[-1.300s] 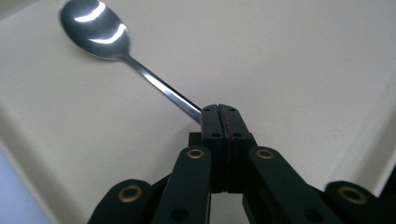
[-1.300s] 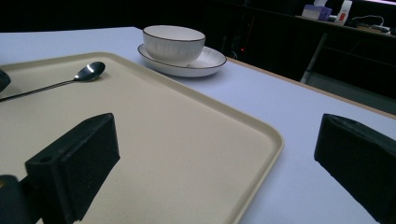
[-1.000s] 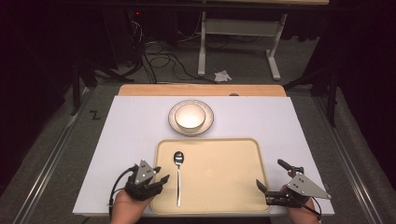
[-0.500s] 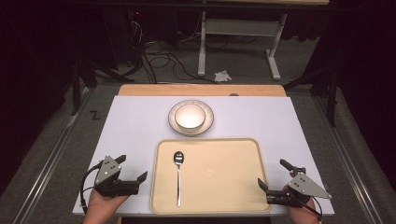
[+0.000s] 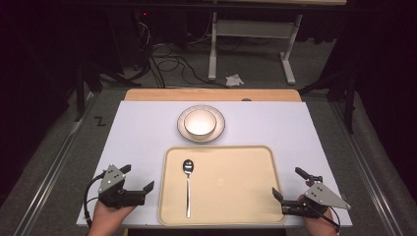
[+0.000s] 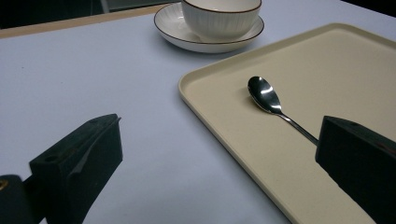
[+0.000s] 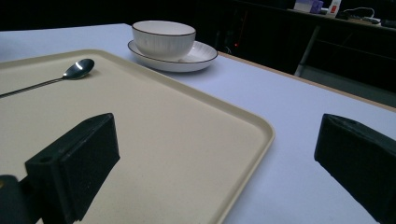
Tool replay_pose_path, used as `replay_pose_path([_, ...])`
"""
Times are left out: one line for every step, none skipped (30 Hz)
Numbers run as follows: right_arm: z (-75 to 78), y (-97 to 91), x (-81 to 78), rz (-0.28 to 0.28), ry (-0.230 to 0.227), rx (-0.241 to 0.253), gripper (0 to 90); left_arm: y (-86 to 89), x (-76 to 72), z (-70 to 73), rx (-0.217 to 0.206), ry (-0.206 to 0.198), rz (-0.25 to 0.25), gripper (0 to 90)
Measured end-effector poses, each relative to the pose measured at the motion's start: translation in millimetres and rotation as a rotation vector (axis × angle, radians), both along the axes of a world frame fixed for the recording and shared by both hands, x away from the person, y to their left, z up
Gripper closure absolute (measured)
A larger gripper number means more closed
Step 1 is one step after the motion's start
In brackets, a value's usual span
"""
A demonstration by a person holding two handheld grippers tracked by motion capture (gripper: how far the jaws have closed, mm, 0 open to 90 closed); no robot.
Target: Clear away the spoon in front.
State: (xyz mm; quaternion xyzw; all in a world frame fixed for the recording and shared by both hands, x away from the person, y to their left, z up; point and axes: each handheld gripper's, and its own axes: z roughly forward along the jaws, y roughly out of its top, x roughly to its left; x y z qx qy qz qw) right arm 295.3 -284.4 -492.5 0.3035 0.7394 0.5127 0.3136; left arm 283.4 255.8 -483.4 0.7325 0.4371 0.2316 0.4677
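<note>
A metal spoon (image 5: 187,183) (image 6: 264,93) (image 7: 79,68) lies lengthwise on the left part of the beige tray (image 5: 231,182) (image 6: 327,60) (image 7: 163,121), bowl end away from me. My left gripper (image 5: 140,176) (image 6: 219,121) rests on the white mat just left of the tray. Its jaws have just been opening and now stand open with nothing between them. At the tray's near right corner my right gripper (image 5: 286,182) (image 7: 217,121) is open and holds nothing. Beyond the tray, a white bowl (image 5: 200,122) (image 6: 219,16) (image 7: 163,39) sits on a plate (image 5: 219,125).
The white mat (image 5: 137,132) covers the table, with a wooden strip (image 5: 211,95) along the far edge. Behind the table are a desk frame (image 5: 290,69), cables on the floor and a crumpled white scrap (image 5: 234,78).
My left gripper has drawn back leftward from the spoon handle, off the tray onto the mat, and its jaws have spread. The spoon and the right gripper have stayed put.
</note>
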Motion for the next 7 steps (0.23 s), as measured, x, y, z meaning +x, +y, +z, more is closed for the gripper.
replay_pose_path([0.1,0.1,0.0,0.002,0.0,-0.004,0.7,0.1,0.0,-0.3,0.004,0.001,0.002,1.6])
replay_pose_path([0.2,0.6,-0.4,0.002,0.003,0.001,0.7,0.8,0.2,-0.7,0.008,0.005,0.001,1.6])
replay_pose_path([0.3,0.5,-0.3,0.004,0.001,0.0,0.7,1.3,0.4,-1.2,0.006,0.008,0.003,1.7])
replay_pose_path([0.4,0.3,-0.2,0.005,-0.002,0.0,0.7,1.8,0.5,-1.4,0.006,0.01,0.005,1.7])
replay_pose_path([0.4,0.3,-0.3,0.005,-0.001,0.004,0.7,2.5,0.4,-1.5,0.004,0.012,0.006,1.8])
replay_pose_path([0.6,0.1,-0.1,0.005,-0.002,0.004,0.7,3.0,0.3,-1.6,0.001,0.011,0.009,2.0])
replay_pose_path([0.7,0.1,0.1,0.005,-0.001,0.005,0.7,3.5,0.1,-1.4,0.001,0.012,0.01,2.0])
